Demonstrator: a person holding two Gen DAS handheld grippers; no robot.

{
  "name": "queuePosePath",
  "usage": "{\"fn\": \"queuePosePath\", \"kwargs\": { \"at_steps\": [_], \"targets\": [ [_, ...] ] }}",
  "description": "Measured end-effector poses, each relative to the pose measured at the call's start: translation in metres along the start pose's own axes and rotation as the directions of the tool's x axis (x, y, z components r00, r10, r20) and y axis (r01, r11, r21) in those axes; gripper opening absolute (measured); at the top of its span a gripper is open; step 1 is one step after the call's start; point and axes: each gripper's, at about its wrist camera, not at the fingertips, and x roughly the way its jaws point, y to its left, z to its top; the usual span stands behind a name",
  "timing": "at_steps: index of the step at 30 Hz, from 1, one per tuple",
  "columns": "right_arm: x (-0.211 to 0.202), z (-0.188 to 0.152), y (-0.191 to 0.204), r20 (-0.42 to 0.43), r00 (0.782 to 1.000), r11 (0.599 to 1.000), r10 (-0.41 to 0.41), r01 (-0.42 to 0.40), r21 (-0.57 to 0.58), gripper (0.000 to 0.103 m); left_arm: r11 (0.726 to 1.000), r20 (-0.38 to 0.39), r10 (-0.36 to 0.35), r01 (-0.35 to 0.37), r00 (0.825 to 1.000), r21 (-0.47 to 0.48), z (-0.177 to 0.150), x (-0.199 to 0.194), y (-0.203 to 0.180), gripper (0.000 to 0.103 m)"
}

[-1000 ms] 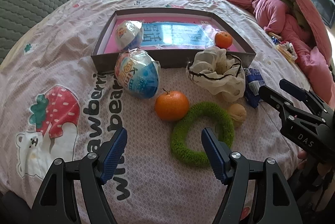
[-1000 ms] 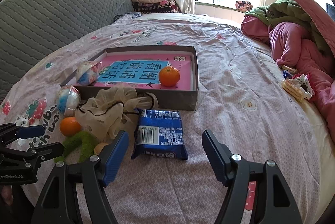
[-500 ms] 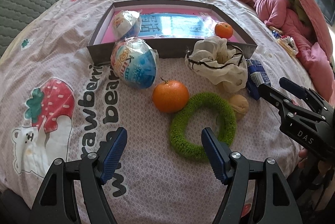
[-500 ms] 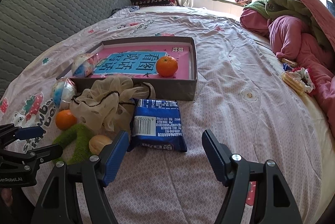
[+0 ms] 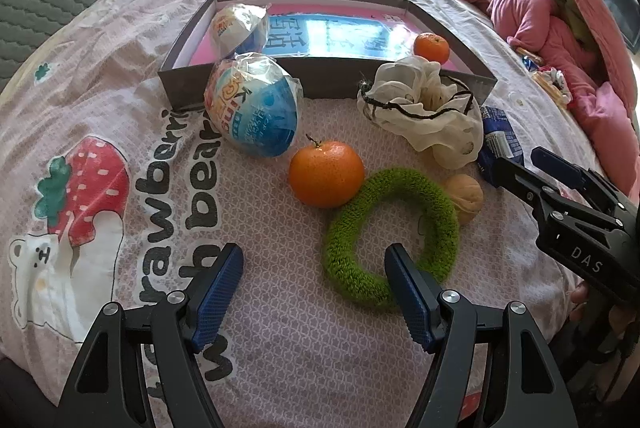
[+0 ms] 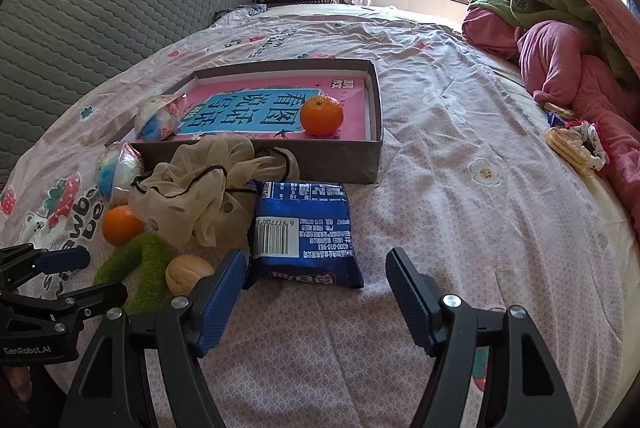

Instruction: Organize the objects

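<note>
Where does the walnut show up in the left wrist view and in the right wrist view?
Left wrist view: the walnut sits right of centre, against the outer right edge of the green ring.
Right wrist view: the walnut is at lower left, just right of the green ring.
Shared landmark: the grey box behind it.

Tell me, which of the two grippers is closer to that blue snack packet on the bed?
The right gripper: its open jaws sit just short of the blue snack packet. The left gripper is off to the side, by the green ring.
</note>
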Motion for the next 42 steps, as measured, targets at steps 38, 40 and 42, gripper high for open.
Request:
{"fn": "queuePosePath", "kwargs": {
  "at_steps": [38,40,42],
  "targets": [
    [0.024,0.005,0.001,-0.033,0.999,1.000,0.005,-0.005,-0.002,0.058,0.999,0.059,0.011,-0.013,0.998,0.035,0.002,0.011,-0.008,0.054],
    [0.024,0.005,0.001,-0.033,0.999,1.000,0.009,-0.009,0.002,0.058,0.999,0.057,0.008,-0.011,0.998,0.042,0.002,0.011,-0.009,0.050],
    [0.022,0.004,0.000,-0.032,0.999,1.000,0.010,-0.010,0.003,0.057,0.999,0.055,0.007,-0.010,0.998,0.047,0.002,0.011,-0.010,0.045]
  ]
}}
